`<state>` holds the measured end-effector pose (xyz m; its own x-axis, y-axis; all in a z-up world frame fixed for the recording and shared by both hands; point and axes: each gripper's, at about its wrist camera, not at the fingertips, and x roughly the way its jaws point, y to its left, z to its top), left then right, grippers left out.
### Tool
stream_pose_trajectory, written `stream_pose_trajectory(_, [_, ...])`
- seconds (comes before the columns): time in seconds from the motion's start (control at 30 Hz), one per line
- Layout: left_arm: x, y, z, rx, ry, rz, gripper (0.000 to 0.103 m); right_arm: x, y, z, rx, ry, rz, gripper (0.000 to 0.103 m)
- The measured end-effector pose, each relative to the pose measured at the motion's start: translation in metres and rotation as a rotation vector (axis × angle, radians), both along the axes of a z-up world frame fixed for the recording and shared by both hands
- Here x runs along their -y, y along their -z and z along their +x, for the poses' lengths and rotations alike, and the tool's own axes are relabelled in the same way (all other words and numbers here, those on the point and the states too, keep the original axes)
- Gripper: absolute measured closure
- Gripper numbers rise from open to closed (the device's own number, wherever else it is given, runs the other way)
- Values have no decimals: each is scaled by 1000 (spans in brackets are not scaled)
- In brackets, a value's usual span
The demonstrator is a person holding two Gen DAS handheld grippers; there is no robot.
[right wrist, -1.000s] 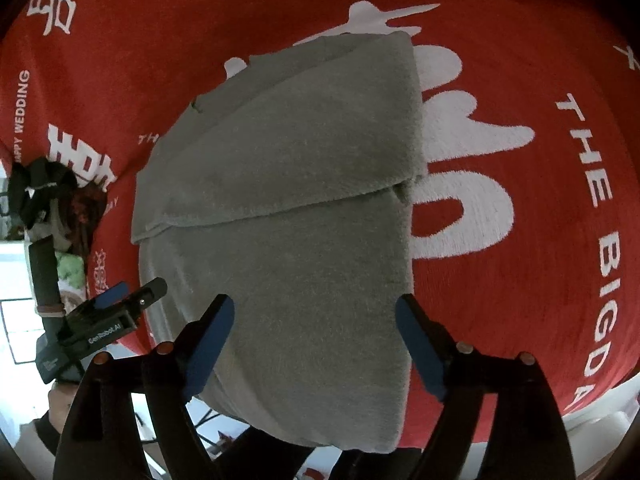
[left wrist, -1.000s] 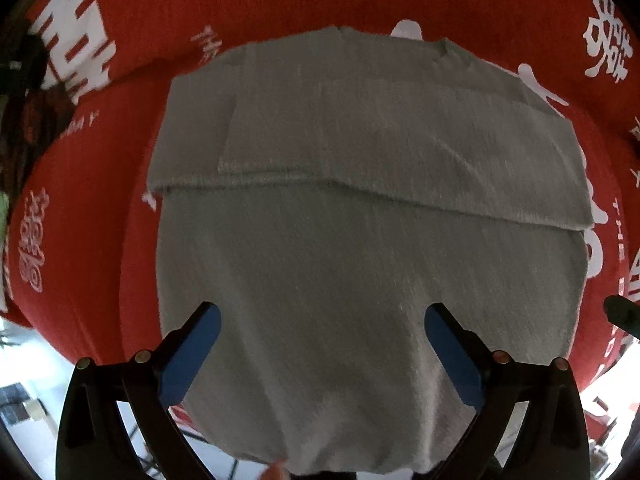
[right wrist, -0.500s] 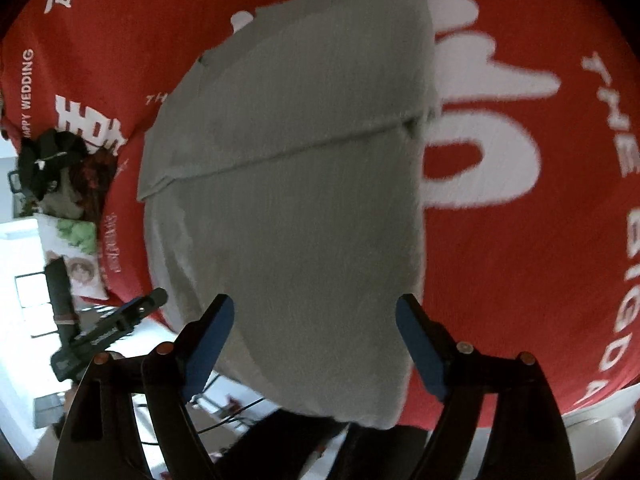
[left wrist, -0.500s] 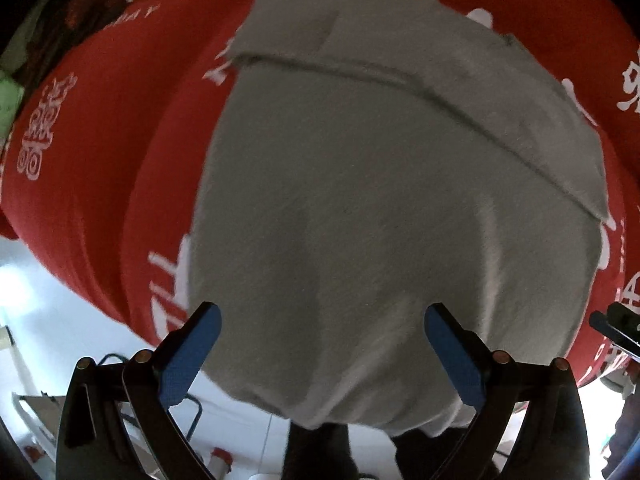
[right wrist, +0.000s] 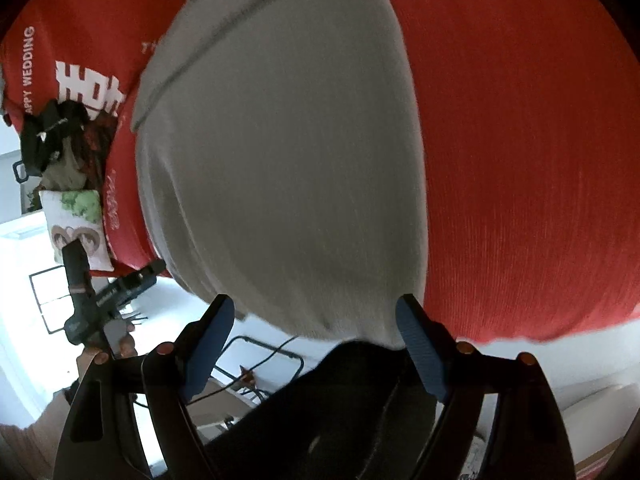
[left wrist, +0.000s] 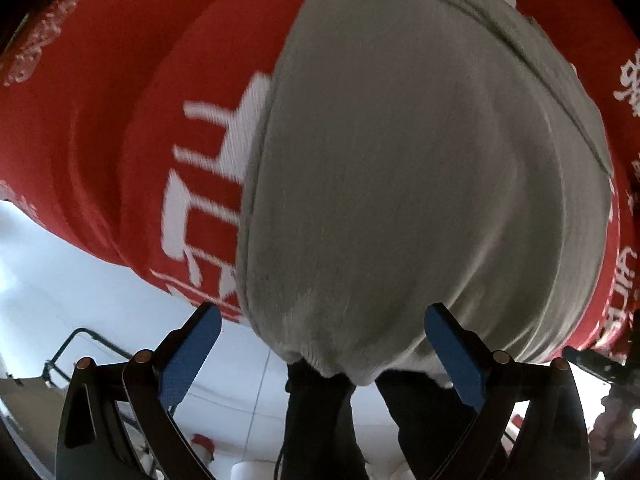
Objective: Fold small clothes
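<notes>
A grey knit top [left wrist: 420, 168] lies flat on a red cloth with white lettering [left wrist: 120, 100], its sleeves folded across the upper part and its bottom hem hanging over the near edge. My left gripper [left wrist: 320, 340] is open and empty just below the hem's left part. The top also shows in the right wrist view [right wrist: 288, 160]. My right gripper [right wrist: 316, 332] is open and empty at the hem's right corner. The left gripper shows in the right wrist view [right wrist: 116, 292], off to the left.
The red cloth [right wrist: 520, 160] drapes over the table edge. The person's dark trousers [right wrist: 340, 408] stand right below the hem. A printed cushion [right wrist: 76, 224] and a black item [right wrist: 48, 132] lie at the left. White floor [left wrist: 80, 280] is below.
Both grippers have dropped toward the near edge, so the hem has come close to the fingers and the folded sleeves have slid to the top of both views. Both stay open.
</notes>
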<state>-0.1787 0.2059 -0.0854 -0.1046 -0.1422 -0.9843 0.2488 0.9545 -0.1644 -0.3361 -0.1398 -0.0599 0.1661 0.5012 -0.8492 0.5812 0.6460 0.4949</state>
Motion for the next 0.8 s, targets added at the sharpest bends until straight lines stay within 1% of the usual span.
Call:
stream_pose_trajectory(0.1, [2,16,-10,-21,19,-23,1,-9,20,-21,-40,11,-17,18])
stream_pose_trajectory(0.23, [3,34,-16,-51,-15,-76,1,-14,44,-34,-66,24,-27,18])
stream_pose_trajectory(0.4, [4,39,-21,-62,-19,-137,1,-23,63,-36,-30,21,-1,18])
stream_pose_trajectory(0.5, [2,44,-25,-82,-32,-159,1,-32,74,-36,-6,9,23,18])
stream_pose_trajectory(0.53, [2,44,-25,-85,-32,-165,5,-33,75,-40,0,11,28,18])
stream_pose_trajectory(0.57, [1,43,-26,-86,-31,-176,9,-34,76,-41,8,22,36,19])
stream_pose_trajectory(0.6, [2,42,-27,-90,-29,-186,16,-34,76,-42,17,38,45,23])
stream_pose_trajectory(0.63, [1,42,-29,-92,-27,-191,27,-33,76,-41,20,58,56,33])
stream_pose_trajectory(0.67, [1,39,-30,-97,-23,-209,35,-33,75,-42,16,79,67,49])
stream_pose_trajectory(0.7, [0,37,-29,-109,-21,-232,57,-32,74,-44,13,104,88,58])
stream_pose_trajectory(0.73, [-3,36,-30,-129,-17,-262,86,-30,72,-47,19,134,116,79])
stream_pose_trajectory(0.77, [-7,35,-30,-156,-16,-313,91,-29,71,-51,28,159,139,91])
stream_pose_trajectory(0.8, [-10,32,-29,-171,-20,-351,91,-27,68,-54,39,182,159,91])
